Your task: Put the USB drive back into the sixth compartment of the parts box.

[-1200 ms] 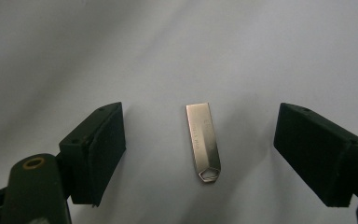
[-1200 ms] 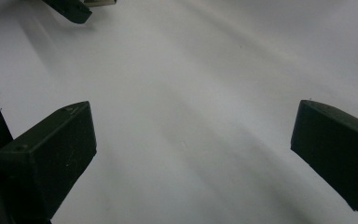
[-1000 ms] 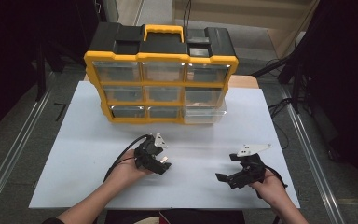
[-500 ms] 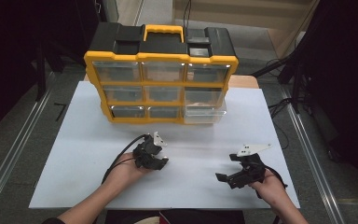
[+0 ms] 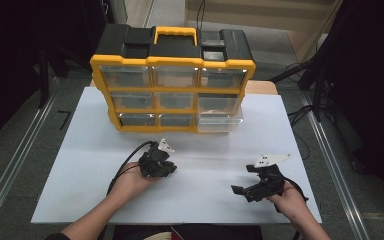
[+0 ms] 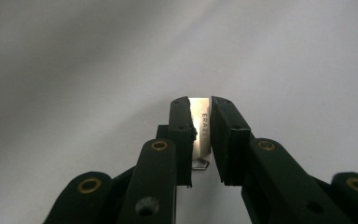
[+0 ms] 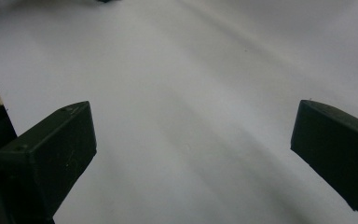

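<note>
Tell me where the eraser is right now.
The white eraser sits pinched between the left gripper's fingers in the left gripper view, just above the white table, in front of the yellow drawer organizer.

The left tool (image 6: 200, 135) has just closed on a white eraser (image 6: 201, 133).

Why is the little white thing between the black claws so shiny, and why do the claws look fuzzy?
In the left gripper view, light glares off the white eraser clamped by the left gripper, washing out its top; the jaws nearest the camera are out of focus. In the right gripper view, the right gripper has soft-edged jaws over a smooth, blurry table. In the high view, the room around the organiser box is dark.
</note>
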`<state>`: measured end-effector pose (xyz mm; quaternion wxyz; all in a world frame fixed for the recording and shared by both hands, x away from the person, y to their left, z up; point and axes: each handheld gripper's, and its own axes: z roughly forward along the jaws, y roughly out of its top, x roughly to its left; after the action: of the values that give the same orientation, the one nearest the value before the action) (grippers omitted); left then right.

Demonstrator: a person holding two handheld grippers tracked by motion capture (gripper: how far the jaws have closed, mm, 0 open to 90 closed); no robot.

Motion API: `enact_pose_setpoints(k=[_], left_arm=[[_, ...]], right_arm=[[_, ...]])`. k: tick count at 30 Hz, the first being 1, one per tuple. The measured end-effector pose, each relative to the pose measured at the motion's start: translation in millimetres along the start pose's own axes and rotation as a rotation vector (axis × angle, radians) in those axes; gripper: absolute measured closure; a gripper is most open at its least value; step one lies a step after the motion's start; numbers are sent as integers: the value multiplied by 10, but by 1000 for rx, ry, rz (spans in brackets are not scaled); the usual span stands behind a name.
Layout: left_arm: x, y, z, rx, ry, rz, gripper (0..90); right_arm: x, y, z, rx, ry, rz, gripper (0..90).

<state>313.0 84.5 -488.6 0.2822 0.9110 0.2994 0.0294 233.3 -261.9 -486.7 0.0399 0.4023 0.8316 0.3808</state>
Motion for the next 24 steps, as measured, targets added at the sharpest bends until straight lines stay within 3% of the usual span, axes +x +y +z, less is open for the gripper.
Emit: enact_pose_setpoints(k=[6, 12, 24], left_arm=[[65, 0, -121, -35, -60, -30, 800], [104, -10, -286, -68, -73, -40, 801], [122, 7, -397, -80, -109, -19, 801]], right_arm=[[1, 2, -6, -2, 3, 1, 0], [0, 1, -13, -4, 2, 0, 0], [16, 8, -16, -19, 18, -22, 0]])
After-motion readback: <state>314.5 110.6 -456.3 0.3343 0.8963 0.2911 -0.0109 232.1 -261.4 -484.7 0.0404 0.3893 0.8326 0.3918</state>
